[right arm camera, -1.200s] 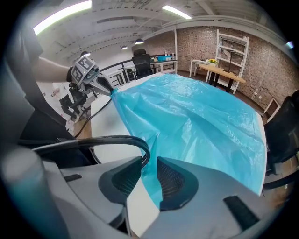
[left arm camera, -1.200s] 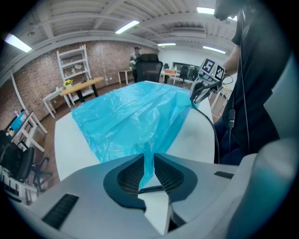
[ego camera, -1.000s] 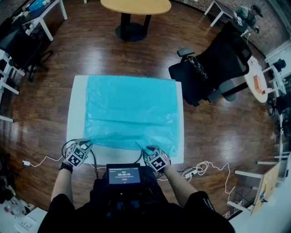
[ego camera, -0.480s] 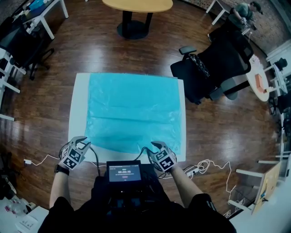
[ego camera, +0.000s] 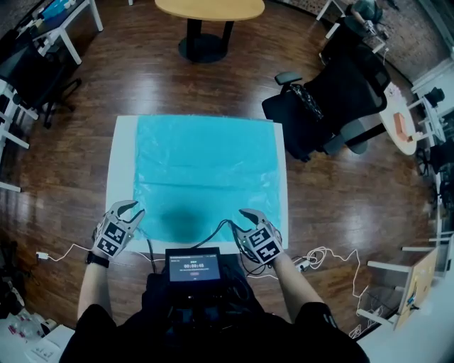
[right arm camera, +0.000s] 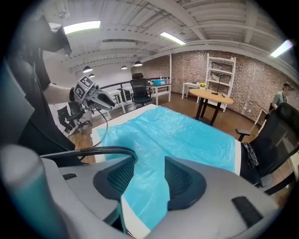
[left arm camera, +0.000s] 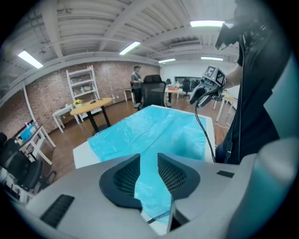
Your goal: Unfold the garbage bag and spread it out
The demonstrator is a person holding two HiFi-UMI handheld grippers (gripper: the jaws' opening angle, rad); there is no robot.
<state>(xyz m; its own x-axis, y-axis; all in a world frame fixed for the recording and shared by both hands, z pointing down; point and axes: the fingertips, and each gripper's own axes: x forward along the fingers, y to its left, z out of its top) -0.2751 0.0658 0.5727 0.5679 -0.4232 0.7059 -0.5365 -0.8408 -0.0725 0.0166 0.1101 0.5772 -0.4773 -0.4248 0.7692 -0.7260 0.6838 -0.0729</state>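
- The brown wooden plank floor (ego camera: 71, 170) of an open workroom surrounds the work. A black office chair (ego camera: 333, 92) stands off the counter's far right corner, and a round wooden table (ego camera: 209, 8) stands beyond its far edge.
- The white rectangular counter (ego camera: 122, 170) shows bare strips along its left and right edges and a thin one along its near edge.
- The thin turquoise plastic garbage bag (ego camera: 206, 163) lies opened out flat on the counter. It covers most of it, from the far edge almost to the near edge. It looks about as wide as it is deep, so no long axis stands out. One shallow crease runs left to right across its near part.
- The right gripper (ego camera: 245, 221) hovers above the near right corner. Its jaws stand wide apart, having just been opening, with nothing between them. The bag lies ahead of and below it.
- The left gripper (ego camera: 129, 208) hovers above the near left corner. Its jaws are apart, recently opened, and empty.
- Each gripper is about equally near its own bag corner. The spreading looks all but done, and any last smoothing would mean reaching forward and down.
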